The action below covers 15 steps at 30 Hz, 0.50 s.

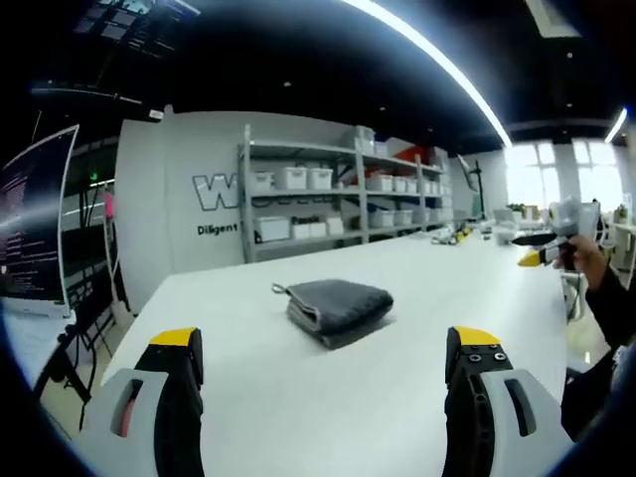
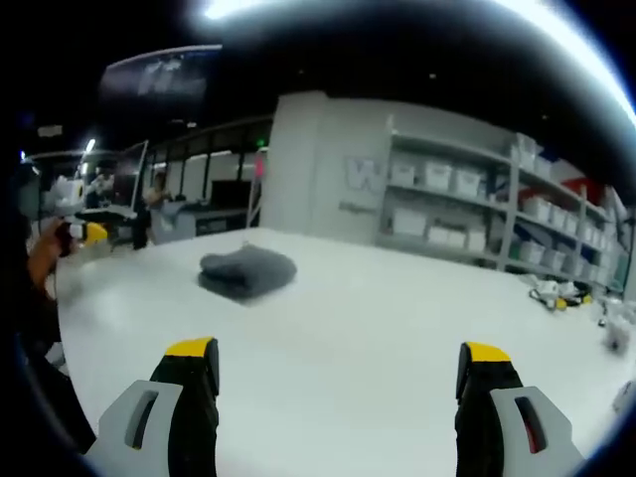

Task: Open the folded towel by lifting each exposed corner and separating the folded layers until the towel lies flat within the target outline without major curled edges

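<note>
White table [image 1: 397, 397] with folded grey towel [image 1: 336, 308]; left claw [image 1: 328, 348], right claw [image 2: 338, 363] both spread wide, empty, above it.

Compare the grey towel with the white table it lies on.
The towel is dark grey; the table is white. The towel is a small folded bundle with a hanging loop; the table is broad and flat. The towel looks soft and textured, the table smooth.

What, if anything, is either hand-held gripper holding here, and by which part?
Nothing. The left hand-held gripper and right hand-held gripper both stand open and empty above the white table; the folded grey towel lies untouched ahead of them.
</note>
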Tool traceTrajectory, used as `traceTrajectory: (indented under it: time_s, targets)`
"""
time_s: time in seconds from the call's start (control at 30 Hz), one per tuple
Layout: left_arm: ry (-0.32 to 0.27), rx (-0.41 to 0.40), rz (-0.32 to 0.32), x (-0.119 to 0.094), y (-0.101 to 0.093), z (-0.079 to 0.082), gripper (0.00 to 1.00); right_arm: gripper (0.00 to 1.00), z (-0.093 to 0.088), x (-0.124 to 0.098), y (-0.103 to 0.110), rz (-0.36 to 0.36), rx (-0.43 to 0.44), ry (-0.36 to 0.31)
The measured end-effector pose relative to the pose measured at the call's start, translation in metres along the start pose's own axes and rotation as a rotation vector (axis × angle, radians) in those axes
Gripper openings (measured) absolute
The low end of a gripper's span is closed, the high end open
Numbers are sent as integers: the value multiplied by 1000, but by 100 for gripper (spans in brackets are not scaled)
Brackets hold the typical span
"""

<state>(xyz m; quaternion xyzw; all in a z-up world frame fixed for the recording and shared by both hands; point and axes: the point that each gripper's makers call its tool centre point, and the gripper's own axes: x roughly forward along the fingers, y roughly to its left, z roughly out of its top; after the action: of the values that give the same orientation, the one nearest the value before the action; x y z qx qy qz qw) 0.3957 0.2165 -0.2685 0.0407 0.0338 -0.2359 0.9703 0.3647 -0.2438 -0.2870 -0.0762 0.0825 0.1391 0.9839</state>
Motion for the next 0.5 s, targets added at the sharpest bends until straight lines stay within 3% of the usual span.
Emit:
traceTrajectory:
  time_s: [0.5]
  targets:
    - [-3,76,-3,34,3,10,100,100,34,21,6,13,-40,-56]
